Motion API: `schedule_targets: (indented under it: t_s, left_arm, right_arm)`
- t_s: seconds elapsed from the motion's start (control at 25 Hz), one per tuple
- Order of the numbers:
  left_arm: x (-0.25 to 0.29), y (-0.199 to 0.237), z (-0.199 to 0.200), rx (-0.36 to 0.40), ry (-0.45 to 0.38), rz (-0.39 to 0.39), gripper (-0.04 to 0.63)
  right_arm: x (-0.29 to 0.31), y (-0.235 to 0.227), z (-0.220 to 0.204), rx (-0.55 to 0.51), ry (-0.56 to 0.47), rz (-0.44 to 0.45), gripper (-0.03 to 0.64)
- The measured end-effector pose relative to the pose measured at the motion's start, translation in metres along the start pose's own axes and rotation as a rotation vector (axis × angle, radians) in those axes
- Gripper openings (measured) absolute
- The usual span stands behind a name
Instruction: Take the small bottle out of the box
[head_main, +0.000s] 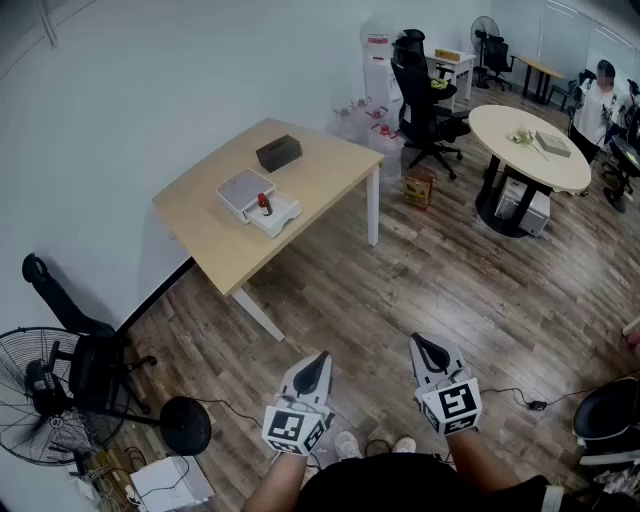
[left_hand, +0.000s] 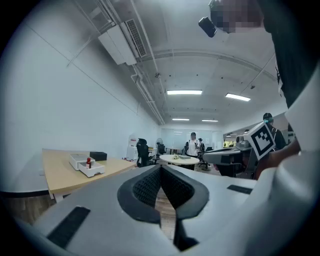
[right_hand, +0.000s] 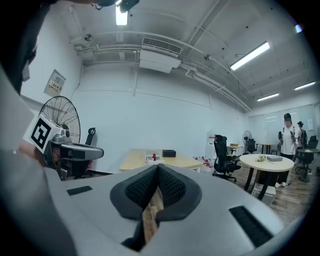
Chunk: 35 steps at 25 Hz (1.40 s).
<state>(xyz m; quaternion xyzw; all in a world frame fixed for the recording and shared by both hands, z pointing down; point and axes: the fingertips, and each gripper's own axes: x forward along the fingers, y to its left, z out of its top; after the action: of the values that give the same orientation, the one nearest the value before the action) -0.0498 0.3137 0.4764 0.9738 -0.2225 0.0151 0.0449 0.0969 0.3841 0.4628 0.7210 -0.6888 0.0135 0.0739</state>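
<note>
Nothing done yet: we hold left tongs (head_main: 319, 360) and right tongs (head_main: 426, 346) closed and empty at lower centre, well apart from the upper-left tabletop (head_main: 310, 165) where the bottle (head_main: 264, 201) stands in its box (head_main: 284, 215).

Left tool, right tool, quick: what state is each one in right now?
Left tool: closed, holding nothing.
Right tool: closed, holding nothing.
</note>
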Motion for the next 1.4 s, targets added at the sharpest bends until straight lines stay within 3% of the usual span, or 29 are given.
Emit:
schedule_targets:
  t_s: [0.32,0.6,1.0,1.4]
  left_arm:
    - [-0.006,0.013,-0.002,-0.007,-0.008,-0.005,0.012]
    - [-0.013,0.041,-0.004,0.001,-0.019,0.003,0.012]
    - [-0.03,0.104,-0.005,-0.008,-0.002,0.008,0.012]
    - [0.003,0.15,-0.005,-0.017,0.005,0.054,0.012]
  right_arm:
    - [0.014,0.011,0.002,0.001,-0.004,0.026,0.011]
    - [0.038,0.041,0.007,-0.032,0.004,0.103,0.026]
    - [0.083,0.069,0.013,-0.043,0.005,0.083,0.028]
    - [0.144,0.056,0.022,-0.053,-0.024,0.118,0.014]
